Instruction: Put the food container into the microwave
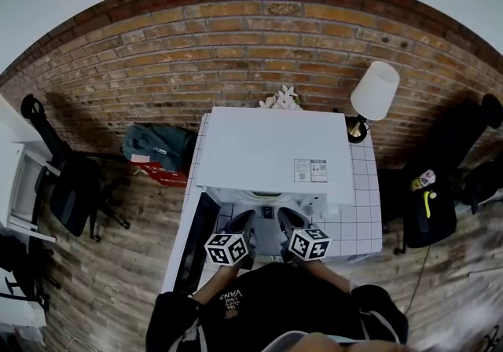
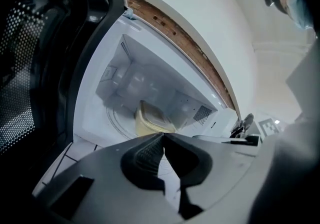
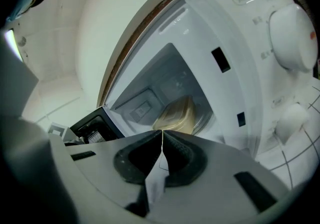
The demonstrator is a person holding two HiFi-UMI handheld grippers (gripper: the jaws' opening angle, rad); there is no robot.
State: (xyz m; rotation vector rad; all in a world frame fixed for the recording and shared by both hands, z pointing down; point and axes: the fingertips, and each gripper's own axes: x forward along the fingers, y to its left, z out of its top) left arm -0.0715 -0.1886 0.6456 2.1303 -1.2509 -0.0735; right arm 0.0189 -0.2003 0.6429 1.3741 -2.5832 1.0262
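— What's furthest left?

— The dark, mesh-windowed microwave door [image 2: 30, 68]. It's swung wide open on the left side of the white box-shaped microwave [image 1: 275, 150].

— And your left gripper?

— My left gripper [image 2: 163, 135] has its two grey fingers pressed together, tip against tip, with nothing between them. It points into the open cavity.

— Where's the container?

— The pale cream rectangular plastic food container [image 2: 150, 122] sits inside the microwave on the round turntable, apart from both my grippers.

— And to the right?

— My right gripper [image 3: 162, 132] is pressed closed too, and it's empty. It sits beside the left one in front of the opening. Further right is the microwave's white control panel, with a large round knob [image 3: 292, 35] above a smaller knob [image 3: 292, 118].

— What does the microwave stand on?

— A white tiled table [image 1: 365, 185], against a red brick wall [image 1: 157, 67].
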